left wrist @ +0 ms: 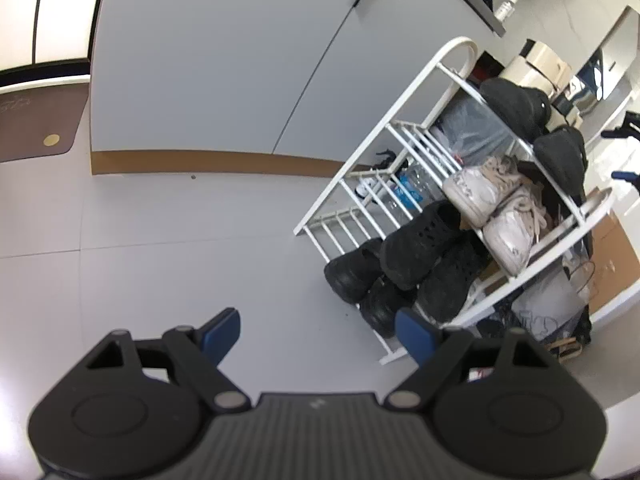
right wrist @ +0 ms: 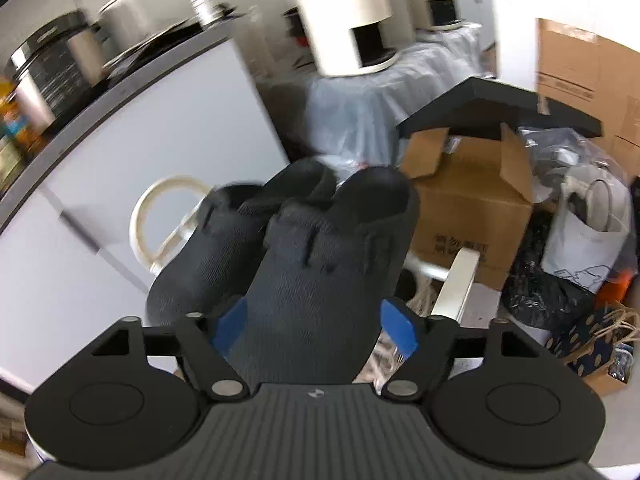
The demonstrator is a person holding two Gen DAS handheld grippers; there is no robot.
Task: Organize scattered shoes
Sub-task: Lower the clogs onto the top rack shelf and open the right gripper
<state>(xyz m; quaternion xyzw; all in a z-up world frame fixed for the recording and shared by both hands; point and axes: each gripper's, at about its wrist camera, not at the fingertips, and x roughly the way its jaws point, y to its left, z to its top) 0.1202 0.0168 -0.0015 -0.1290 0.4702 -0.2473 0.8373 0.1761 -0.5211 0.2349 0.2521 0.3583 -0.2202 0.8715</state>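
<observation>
- My right gripper (right wrist: pixel 316 330) is spread around the near black shoe (right wrist: pixel 328 264); whether the pads press it, I cannot tell.
- That shoe's long axis runs straight away from me, atop the rack (left wrist: pixel 448 68), beside its mate (right wrist: pixel 224 248).
- My left gripper (left wrist: pixel 318 334) is spread, empty, well off over the floor (left wrist: pixel 180 240).

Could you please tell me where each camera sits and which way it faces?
Left wrist: behind the open left gripper, looking down at bare floor, shoe rack to the right.
Right wrist: behind the right gripper, whose pads straddle a dark slipper on the rack top.
Shared: rack, dark slippers, grey cabinet.
</observation>
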